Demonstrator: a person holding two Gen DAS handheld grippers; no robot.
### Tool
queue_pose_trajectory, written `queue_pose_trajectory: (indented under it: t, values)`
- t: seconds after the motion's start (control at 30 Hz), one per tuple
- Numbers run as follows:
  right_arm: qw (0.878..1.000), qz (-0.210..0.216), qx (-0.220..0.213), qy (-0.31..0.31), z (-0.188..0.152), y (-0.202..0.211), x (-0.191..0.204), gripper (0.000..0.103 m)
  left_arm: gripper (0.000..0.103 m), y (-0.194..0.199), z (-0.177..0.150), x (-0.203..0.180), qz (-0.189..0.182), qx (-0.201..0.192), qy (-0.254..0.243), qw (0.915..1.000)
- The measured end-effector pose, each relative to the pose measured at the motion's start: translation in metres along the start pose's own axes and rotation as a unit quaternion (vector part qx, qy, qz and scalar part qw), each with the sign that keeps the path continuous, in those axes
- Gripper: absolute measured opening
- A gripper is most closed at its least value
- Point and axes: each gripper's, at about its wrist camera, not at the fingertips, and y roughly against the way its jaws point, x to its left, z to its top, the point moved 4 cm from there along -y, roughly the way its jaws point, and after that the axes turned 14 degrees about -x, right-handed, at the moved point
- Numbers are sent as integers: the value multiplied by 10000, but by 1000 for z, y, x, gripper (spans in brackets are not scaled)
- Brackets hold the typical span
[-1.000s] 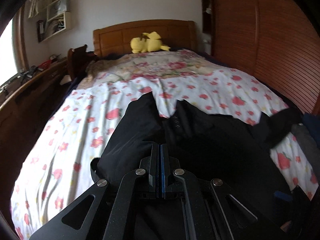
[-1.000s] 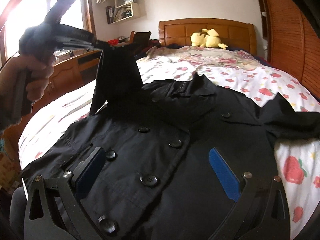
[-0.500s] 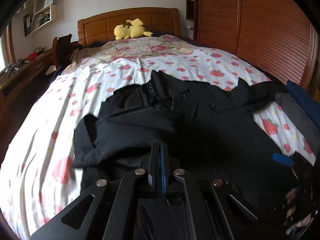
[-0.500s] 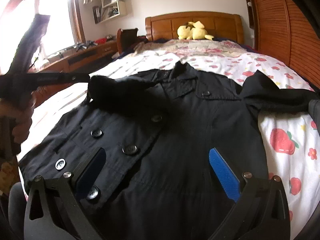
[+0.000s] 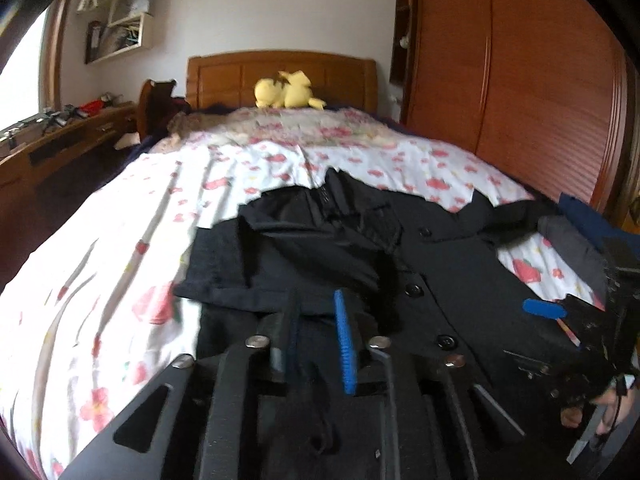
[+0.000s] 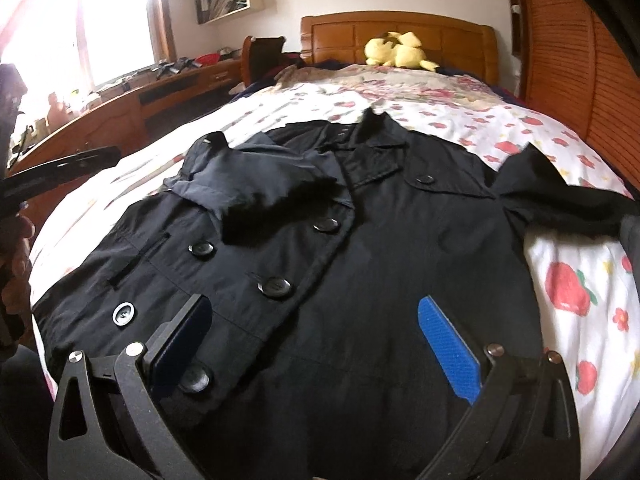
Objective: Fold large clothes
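A black double-breasted coat [image 6: 360,248] lies front up on the bed, collar toward the headboard. Its left sleeve [image 6: 256,192] is folded in across the chest; the right sleeve [image 6: 560,200] lies spread out to the right. In the left wrist view the coat [image 5: 440,264] fills the foreground and the folded sleeve [image 5: 304,256] lies just ahead of my left gripper [image 5: 316,320], which is open a little and empty. My right gripper [image 6: 320,332] is wide open and empty, hovering over the coat's lower front.
The bed has a white strawberry-print sheet [image 6: 560,288] and a wooden headboard [image 6: 400,36] with a yellow plush toy [image 6: 396,52]. A wooden desk [image 6: 120,100] runs along the left under the window. A wooden wardrobe [image 5: 520,92] stands on the right.
My left gripper carried the left sleeve over the coat's chest, lowered it, then opened and let it go. The right gripper stayed open above the coat's lower front.
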Motion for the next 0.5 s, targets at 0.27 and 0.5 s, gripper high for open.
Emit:
queue_pose_trajectory:
  t: [0.27, 0.5]
  values:
    - [9984, 387, 153, 371, 30, -39, 47, 95, 65, 62, -10, 28, 187, -558, 150, 9982]
    - [9950, 697, 402, 595, 52, -94, 91, 86, 73, 99, -12, 57, 477, -779, 330, 9953]
